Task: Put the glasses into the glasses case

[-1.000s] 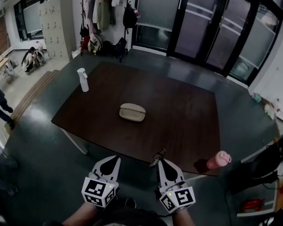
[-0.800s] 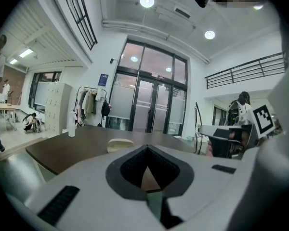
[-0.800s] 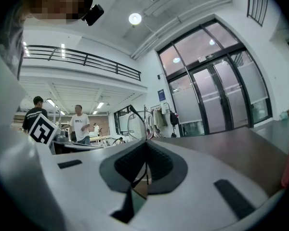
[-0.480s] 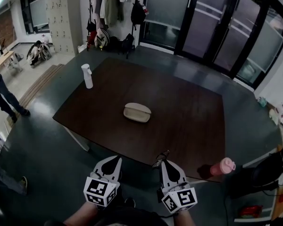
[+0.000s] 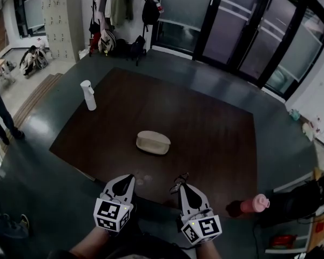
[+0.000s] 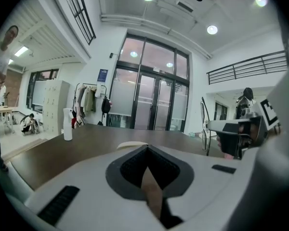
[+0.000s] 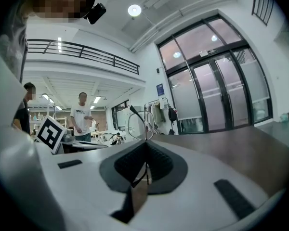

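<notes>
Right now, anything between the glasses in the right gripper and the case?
Nothing visible: only bare table lies between the glasses and the case. The case itself looks shut, though, so it needs opening first.

An office-like hall — glass doors (image 5: 243,31), lockers (image 5: 59,23), a coat rack (image 5: 110,7), and a mezzanine railing (image 7: 82,49).
</notes>
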A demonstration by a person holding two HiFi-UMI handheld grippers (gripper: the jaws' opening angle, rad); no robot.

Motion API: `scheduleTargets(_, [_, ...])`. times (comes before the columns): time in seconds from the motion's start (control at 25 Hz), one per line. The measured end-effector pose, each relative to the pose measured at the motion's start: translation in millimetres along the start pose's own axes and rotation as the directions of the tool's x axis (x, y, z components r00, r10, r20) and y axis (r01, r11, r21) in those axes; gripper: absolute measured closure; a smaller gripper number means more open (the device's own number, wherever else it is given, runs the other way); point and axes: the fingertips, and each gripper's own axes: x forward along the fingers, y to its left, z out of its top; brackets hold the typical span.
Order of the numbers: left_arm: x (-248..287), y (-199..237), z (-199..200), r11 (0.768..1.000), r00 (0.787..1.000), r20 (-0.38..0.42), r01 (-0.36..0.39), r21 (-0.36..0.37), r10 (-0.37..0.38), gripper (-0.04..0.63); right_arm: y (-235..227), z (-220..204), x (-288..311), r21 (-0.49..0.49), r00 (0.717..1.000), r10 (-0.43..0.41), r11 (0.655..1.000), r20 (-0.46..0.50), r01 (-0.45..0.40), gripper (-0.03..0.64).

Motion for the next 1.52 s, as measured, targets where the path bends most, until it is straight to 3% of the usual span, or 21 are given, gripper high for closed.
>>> scheduleTargets(0.48, [81, 62, -9, 0.998, 0.995, -0.083, 0.053, 0.04, -0.05, 0.592, -7, -14, 97, 0.008, 0.997, -0.027, 1.0, -0.067, 0.027, 0.629])
scheduleTargets(0.72, [113, 76, -23, 0.988, 0.981, -0.152, 0.135, 0.076, -0.123, 0.592, -5, -43, 135, -0.044, 0.979, -0.04, 0.999, -0.2, 0.032, 0.629])
scheduleTargets(0.88, [133, 91, -37, 0.984, 0.971, -0.192, 0.157, 0.08, -0.139, 0.592, -2, -64, 157, -0.119, 0.969, -0.045, 0.993, -0.241, 0.016, 0.629])
scheduleTargets(1.2, [169, 93, -69, 0.951, 0.933, -0.284, 0.271, 0.148, -0.222, 0.592, 2, -91, 188, -0.26, 0.926, -0.086, 0.965, -0.367, -0.014, 0.629])
scheduleTargets(1.52, [209, 92, -87, 0.945, 0.913, -0.337, 0.291, 0.149, -0.229, 0.592, -20, -118, 188, -0.383, 0.85, -0.134, 0.92, -0.509, -0.084, 0.629])
